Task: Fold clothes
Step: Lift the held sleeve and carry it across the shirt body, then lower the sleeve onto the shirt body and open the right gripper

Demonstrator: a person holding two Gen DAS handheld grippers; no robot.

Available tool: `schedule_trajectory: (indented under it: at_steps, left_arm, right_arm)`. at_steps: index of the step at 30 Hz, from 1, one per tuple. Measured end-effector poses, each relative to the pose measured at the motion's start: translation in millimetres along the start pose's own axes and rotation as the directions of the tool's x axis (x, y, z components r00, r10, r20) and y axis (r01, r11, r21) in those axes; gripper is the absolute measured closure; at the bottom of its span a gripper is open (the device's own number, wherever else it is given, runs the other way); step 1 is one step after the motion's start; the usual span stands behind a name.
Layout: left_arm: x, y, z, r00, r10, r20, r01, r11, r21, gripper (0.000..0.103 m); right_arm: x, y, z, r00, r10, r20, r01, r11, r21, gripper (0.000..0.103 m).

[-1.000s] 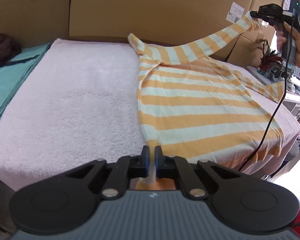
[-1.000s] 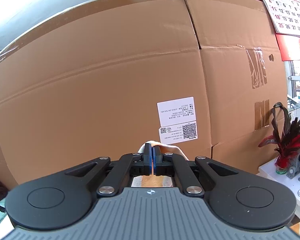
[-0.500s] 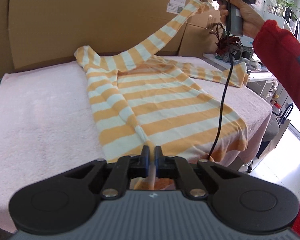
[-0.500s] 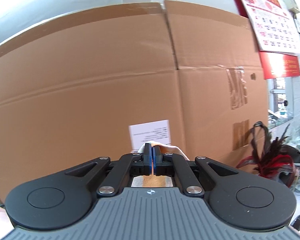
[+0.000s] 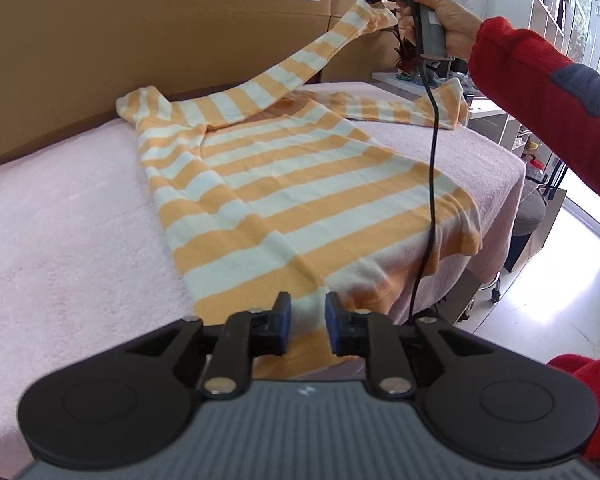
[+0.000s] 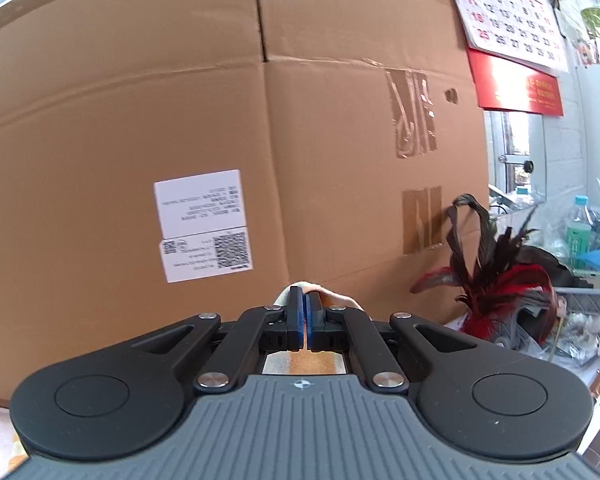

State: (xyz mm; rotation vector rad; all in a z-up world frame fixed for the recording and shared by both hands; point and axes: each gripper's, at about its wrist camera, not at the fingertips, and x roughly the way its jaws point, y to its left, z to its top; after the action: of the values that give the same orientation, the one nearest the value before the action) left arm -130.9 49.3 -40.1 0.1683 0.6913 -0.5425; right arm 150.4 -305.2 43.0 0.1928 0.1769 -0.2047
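A: While the striped shirt [image 5: 300,184] lies half-spread on the pink towel [image 5: 60,216], how far along is it?
B: Early, I judge. The left gripper [image 5: 305,320] has just been opening, hem loose between its jaws. The right gripper [image 6: 303,312] pinches a sleeve [image 5: 320,56] aloft, far right; every fold remains.

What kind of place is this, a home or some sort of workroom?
Probably a storeroom or workroom, not a lived-in home. Big cardboard boxes with shipping labels line the wall, a table draped in a pink towel serves as the folding surface, and a cluttered side counter stands beside it.
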Motion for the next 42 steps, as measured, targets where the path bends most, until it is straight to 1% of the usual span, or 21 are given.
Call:
schedule_trajectory:
  at_steps: [4, 7, 10, 11, 15, 18, 20, 22, 25, 27, 28, 30, 31, 32, 34, 35, 36, 37, 38, 41, 42]
  left_arm:
    - [-10, 23, 21, 0.997, 0.038, 0.065, -0.037, 0.999, -0.021, 0.083]
    - [11, 28, 32, 0.998, 0.016, 0.054, -0.015, 1.000, -0.016, 0.090]
    - [43, 26, 27, 0.999, 0.028, -0.025, -0.027, 1.000, 0.010, 0.083]
    - [44, 27, 25, 0.999, 0.030, -0.027, -0.030, 0.999, 0.017, 0.080]
    - [37, 29, 26, 0.999, 0.038, -0.012, -0.037, 0.998, 0.050, 0.080]
    - [27, 34, 41, 0.997, 0.063, 0.039, -0.066, 0.994, 0.090, 0.079]
    - [30, 40, 56, 0.996, 0.069, 0.063, -0.075, 0.992, 0.098, 0.079]
    - [44, 47, 66, 0.997, 0.054, 0.055, -0.059, 0.994, 0.094, 0.079]
    - [73, 54, 72, 0.999, 0.044, 0.015, -0.046, 0.995, 0.094, 0.079]
    - [87, 59, 68, 0.999, 0.052, -0.012, -0.051, 0.995, 0.081, 0.079]
    - [91, 62, 65, 0.999, 0.051, -0.020, -0.049, 0.996, 0.069, 0.079]
    - [90, 63, 60, 0.999, 0.047, -0.001, -0.046, 0.997, 0.067, 0.079]
    - [89, 63, 58, 0.999, 0.044, 0.011, -0.045, 0.997, 0.068, 0.079]
    - [88, 62, 56, 0.999, 0.046, 0.019, -0.048, 0.996, 0.072, 0.079]
    - [88, 61, 54, 0.998, 0.050, 0.030, -0.052, 0.996, 0.076, 0.079]
    - [88, 62, 54, 0.998, 0.046, 0.032, -0.048, 0.996, 0.071, 0.079]
    - [89, 63, 54, 0.999, 0.041, 0.034, -0.043, 0.997, 0.065, 0.079]
    - [89, 64, 54, 0.999, 0.036, 0.036, -0.038, 0.998, 0.059, 0.078]
    - [89, 65, 54, 0.999, 0.036, 0.038, -0.038, 0.998, 0.057, 0.078]
    - [88, 62, 51, 0.998, 0.051, 0.048, -0.054, 0.997, 0.060, 0.078]
    - [87, 61, 50, 0.997, 0.057, 0.052, -0.060, 0.996, 0.060, 0.078]
  right_arm:
    - [0, -6, 6, 0.999, -0.017, 0.027, 0.016, 1.000, 0.011, 0.101]
    - [0, -4, 10, 0.999, -0.009, 0.033, 0.009, 1.000, 0.007, 0.101]
    - [2, 4, 11, 1.000, -0.001, 0.027, 0.002, 1.000, -0.029, 0.101]
    - [3, 7, 11, 1.000, -0.002, 0.015, 0.003, 0.999, -0.049, 0.101]
    - [11, 15, 5, 1.000, -0.017, -0.016, 0.015, 0.993, -0.115, 0.102]
    - [18, 14, -4, 0.998, -0.036, -0.043, 0.030, 0.991, -0.127, 0.102]
    - [24, 10, -13, 0.996, -0.064, -0.067, 0.055, 0.990, -0.127, 0.102]
    - [30, 5, -23, 0.991, -0.098, -0.089, 0.085, 0.987, -0.135, 0.102]
    - [42, -6, -37, 0.978, -0.149, -0.145, 0.125, 0.979, -0.163, 0.101]
    - [47, -17, -45, 0.960, -0.204, -0.194, 0.167, 0.967, -0.191, 0.091]
    - [47, -23, -47, 0.948, -0.237, -0.212, 0.197, 0.961, -0.192, 0.083]
    - [38, -39, -49, 0.925, -0.317, -0.210, 0.286, 0.944, -0.164, 0.079]
    - [28, -44, -48, 0.921, -0.324, -0.214, 0.304, 0.945, -0.122, 0.078]
    - [17, -50, -46, 0.920, -0.323, -0.221, 0.315, 0.946, -0.073, 0.078]
    - [-5, -48, -46, 0.951, -0.135, -0.278, 0.159, 0.985, 0.065, 0.078]
    - [-15, -39, -47, 0.948, 0.001, -0.319, 0.044, 0.990, 0.132, 0.078]
    - [-24, -24, -51, 0.922, 0.125, -0.366, -0.063, 0.982, 0.176, 0.078]
    - [-29, -4, -58, 0.883, 0.223, -0.413, -0.152, 0.968, 0.197, 0.078]
    - [-34, 17, -67, 0.832, 0.312, -0.458, -0.236, 0.947, 0.216, 0.078]
    - [-38, 77, -102, 0.723, 0.394, -0.567, -0.332, 0.919, 0.214, 0.078]
    - [-37, 91, -112, 0.702, 0.393, -0.594, -0.331, 0.918, 0.217, 0.078]
